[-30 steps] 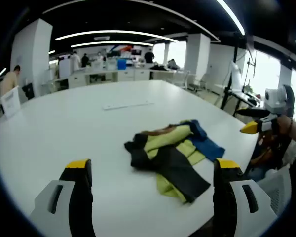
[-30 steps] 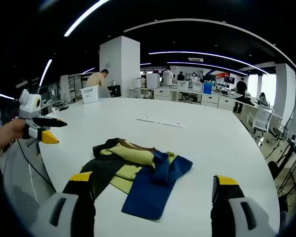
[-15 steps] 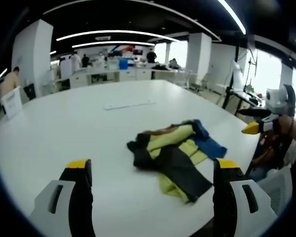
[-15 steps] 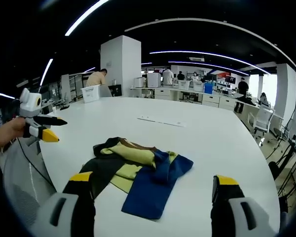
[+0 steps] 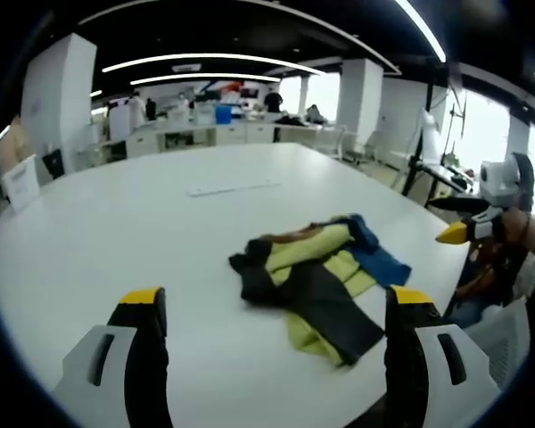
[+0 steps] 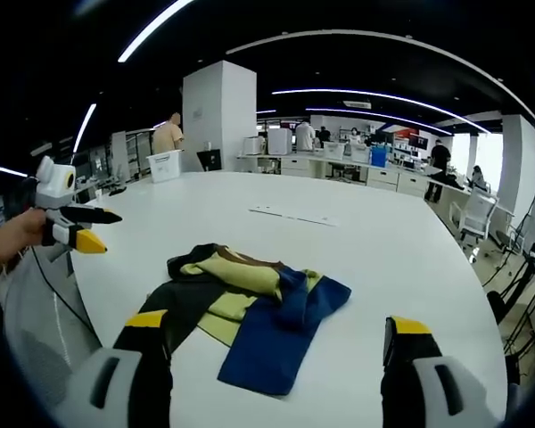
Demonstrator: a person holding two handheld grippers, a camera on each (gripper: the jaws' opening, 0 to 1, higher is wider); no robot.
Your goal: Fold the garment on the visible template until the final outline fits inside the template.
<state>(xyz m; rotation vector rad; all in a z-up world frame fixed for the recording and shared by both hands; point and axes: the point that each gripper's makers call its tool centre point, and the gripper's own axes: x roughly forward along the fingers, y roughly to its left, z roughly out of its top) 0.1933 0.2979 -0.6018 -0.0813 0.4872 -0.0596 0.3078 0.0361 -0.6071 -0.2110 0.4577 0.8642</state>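
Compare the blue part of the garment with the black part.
The blue part lies as a flat flap toward the right gripper; the black part is bunched on the left-gripper side. In the left gripper view the black part spreads broad, the blue part narrow. Both lie crumpled and unfolded on the table.

Between my left gripper's [image 5: 272,308] spread, empty yellow-tipped jaws lies a crumpled black, yellow and blue fabric garment [image 5: 314,276] on the white table [image 5: 116,232], my right gripper [image 5: 468,223] hovering beyond.
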